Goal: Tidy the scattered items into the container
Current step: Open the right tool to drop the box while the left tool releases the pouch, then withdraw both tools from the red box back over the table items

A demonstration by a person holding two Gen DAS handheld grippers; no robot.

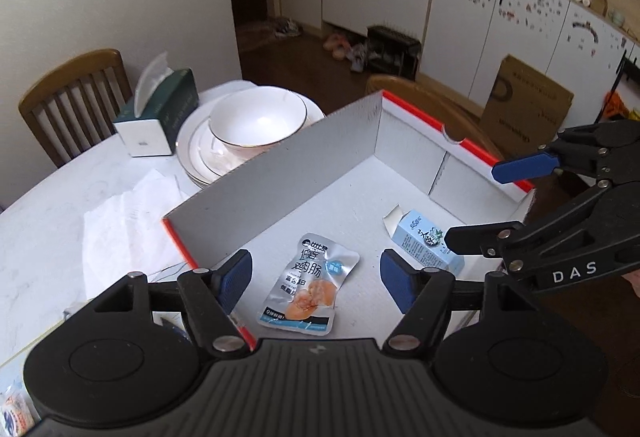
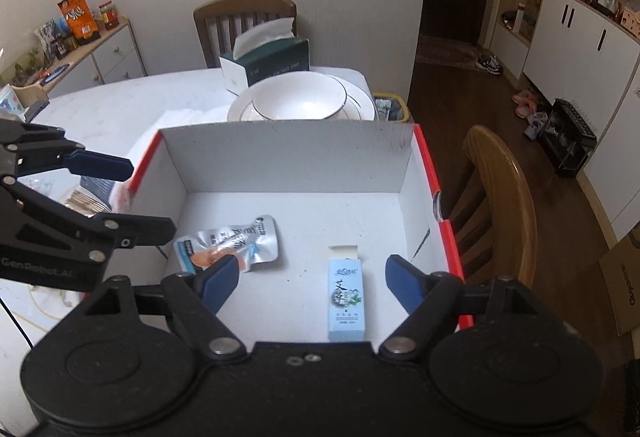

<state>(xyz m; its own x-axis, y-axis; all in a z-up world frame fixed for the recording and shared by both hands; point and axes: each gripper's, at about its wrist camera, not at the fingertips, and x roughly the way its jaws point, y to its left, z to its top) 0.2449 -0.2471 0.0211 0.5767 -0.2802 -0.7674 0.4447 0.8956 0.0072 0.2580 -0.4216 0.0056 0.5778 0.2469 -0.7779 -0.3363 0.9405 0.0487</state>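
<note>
Hovering over white cardboard box (image 1: 280, 173) with red rim, both grippers spread wide, holding nothing. Left gripper (image 1: 316, 283) above the near-left part of the box floor, blue pads either side of silver snack pouch (image 1: 310, 287) but not touching it. Pouch flat on the floor, print side up. Right gripper (image 2: 314, 283) over the near-right part, fingers flanking light-blue carton (image 2: 346, 303), clear of it on both sides. Carton flat, top flap open, lengthwise toward the far wall. Pouch and carton apart, both inside. Outside the box to its left in right wrist view: more flat packets (image 2: 86, 199) on white table (image 2: 120, 105), details unclear. Beyond far wall: white bowl (image 2: 300, 95) stacked on plates (image 2: 362, 101), green tissue box (image 2: 266, 65) behind, wooden chair (image 2: 244, 17) at wall.
</note>
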